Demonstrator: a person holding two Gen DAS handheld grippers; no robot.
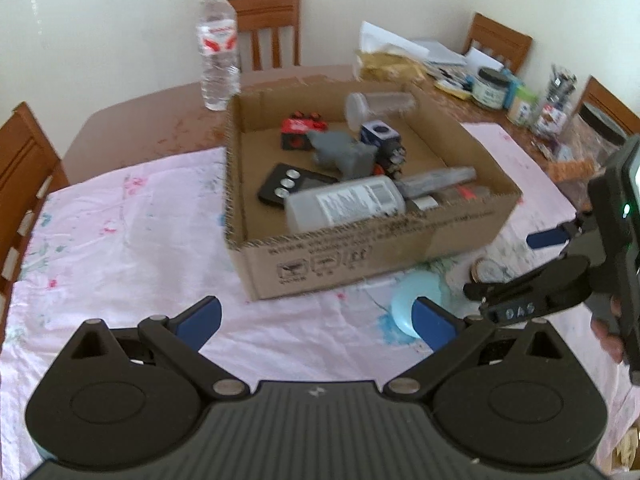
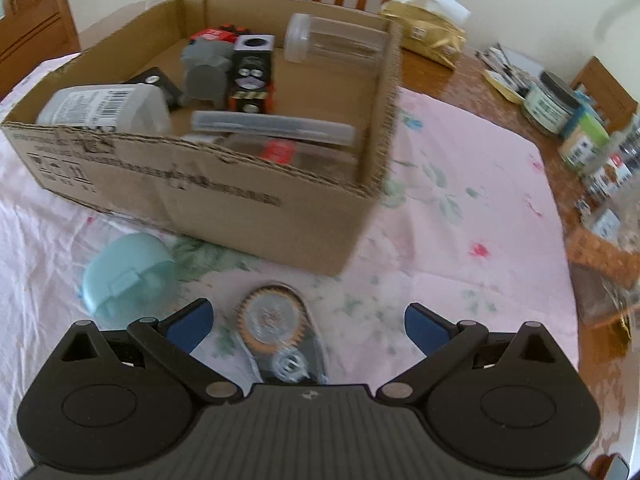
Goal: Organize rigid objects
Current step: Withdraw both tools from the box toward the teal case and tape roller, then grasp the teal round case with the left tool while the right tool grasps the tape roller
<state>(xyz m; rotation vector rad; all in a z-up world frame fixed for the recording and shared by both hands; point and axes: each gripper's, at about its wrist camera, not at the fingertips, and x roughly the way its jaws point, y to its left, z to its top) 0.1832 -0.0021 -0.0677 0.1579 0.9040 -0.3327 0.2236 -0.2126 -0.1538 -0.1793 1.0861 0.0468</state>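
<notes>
Left gripper (image 1: 316, 320): low centre of the left wrist view, jaws spread wide, blue pads apart and nothing between them, hovering over the pink floral tablecloth (image 1: 120, 248).
Water bottle (image 1: 218, 46): upper left of that view, standing upright on the bare table just behind the box's far left corner.
Cardboard box (image 1: 360, 252): centre of the frame, open-topped, sitting on the cloth, already loaded.
Inside the box, left to right: a black remote with three round buttons (image 1: 290, 186), a red and black toy (image 1: 300, 130) toward the back, a grey plastic toy (image 1: 342, 154), a white labelled bottle (image 1: 346, 204) lying on its side against the front wall, a clear lidded jar (image 1: 378, 108) on its side at the back.
Pale blue lidded case (image 1: 414, 302): on the cloth just in front of the box, partly hidden behind the left gripper's right pad.
Correction tape dispenser (image 2: 276, 328): lower centre of the right wrist view, flat on the cloth, lying between the two blue pads, its near end hidden under the gripper body.
Right gripper (image 2: 308, 324): jaws spread wide, pads either side of the dispenser and clear of it.
Jars and clutter (image 2: 554, 102): right edge of the right wrist view, on bare wood beyond the cloth.
</notes>
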